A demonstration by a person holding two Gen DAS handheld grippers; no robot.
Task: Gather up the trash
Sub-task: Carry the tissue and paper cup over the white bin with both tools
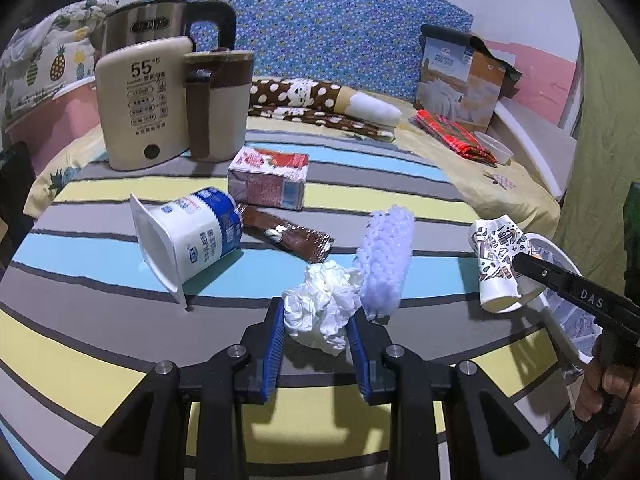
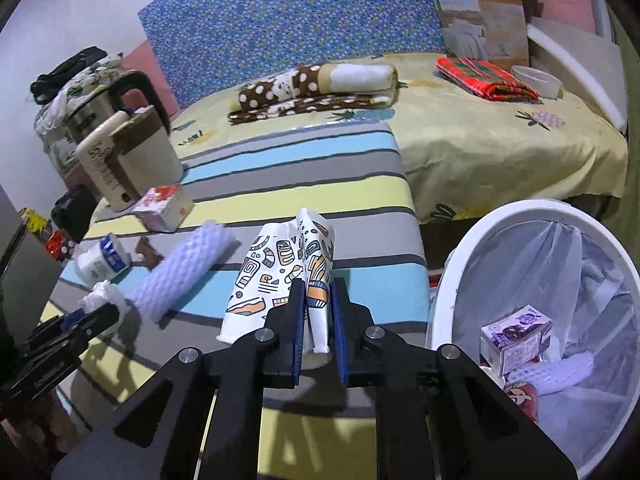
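Left wrist view: yogurt cup (image 1: 192,236) on its side at tabletop (image 1: 80,344) left, brown wrapper (image 1: 286,234) and pink carton (image 1: 268,178) just beside it. Left gripper (image 1: 316,320) pinches crumpled tissue (image 1: 320,308) near the front edge, white foam sleeve (image 1: 386,258) touching the tissue. Right wrist view: right gripper (image 2: 317,312) pressed on crushed patterned paper cup (image 2: 280,272) at tabletop right edge. White trash bin (image 2: 448,280) beside that edge holds a purple carton (image 2: 516,338).
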